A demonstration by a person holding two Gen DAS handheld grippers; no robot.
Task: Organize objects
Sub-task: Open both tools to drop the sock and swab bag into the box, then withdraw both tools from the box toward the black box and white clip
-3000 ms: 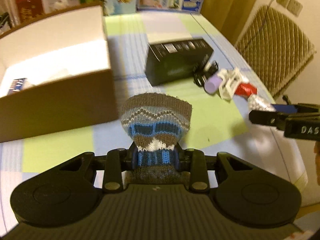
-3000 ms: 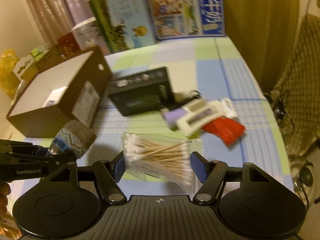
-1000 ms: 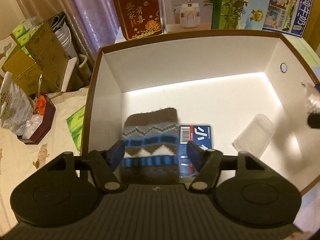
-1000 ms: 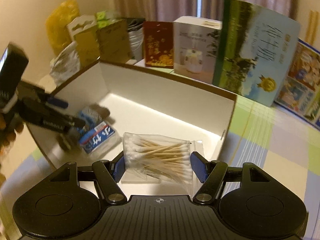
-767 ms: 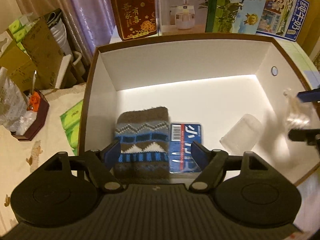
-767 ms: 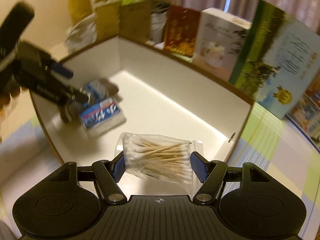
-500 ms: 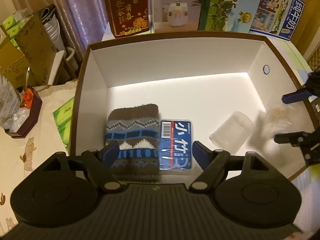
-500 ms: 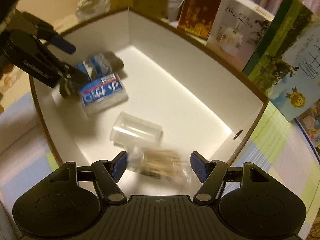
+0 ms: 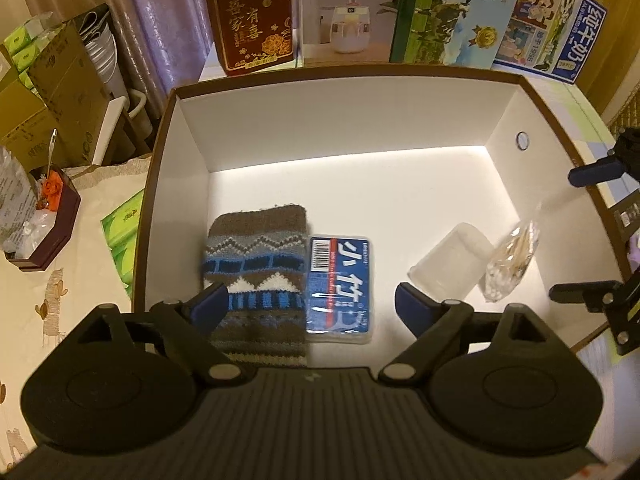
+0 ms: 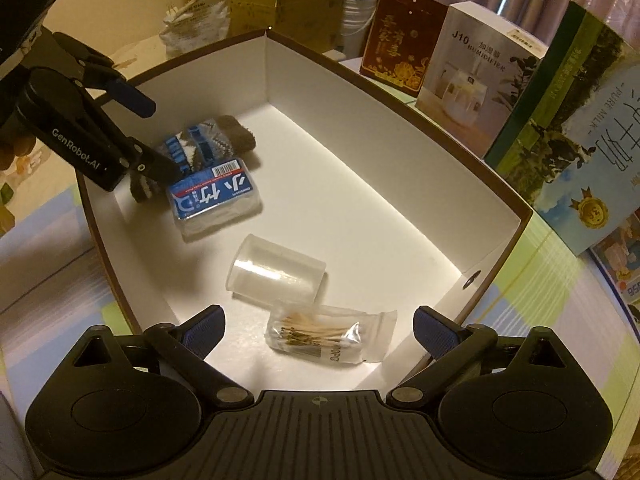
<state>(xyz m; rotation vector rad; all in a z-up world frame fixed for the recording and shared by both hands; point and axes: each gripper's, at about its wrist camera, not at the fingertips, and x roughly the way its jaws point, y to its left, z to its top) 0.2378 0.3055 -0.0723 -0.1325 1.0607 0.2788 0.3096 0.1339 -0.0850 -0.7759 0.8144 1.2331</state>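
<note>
Both claws have just been opening and now gape empty: the soft sock (image 9: 256, 264) and light, crinkly swab bag (image 10: 328, 336) lie inside the box (image 9: 344, 168); pinch either mid-body.

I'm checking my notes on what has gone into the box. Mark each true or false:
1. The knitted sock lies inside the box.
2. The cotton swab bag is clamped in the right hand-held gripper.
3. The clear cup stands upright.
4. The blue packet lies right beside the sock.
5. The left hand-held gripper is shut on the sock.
1. True: the knitted sock lies on the floor of the box.
2. False: the cotton swab bag lies loose in the box; the right hand-held gripper is open.
3. False: the clear cup lies on its side.
4. True: the blue packet sits against it.
5. False: the left hand-held gripper is open.
</note>
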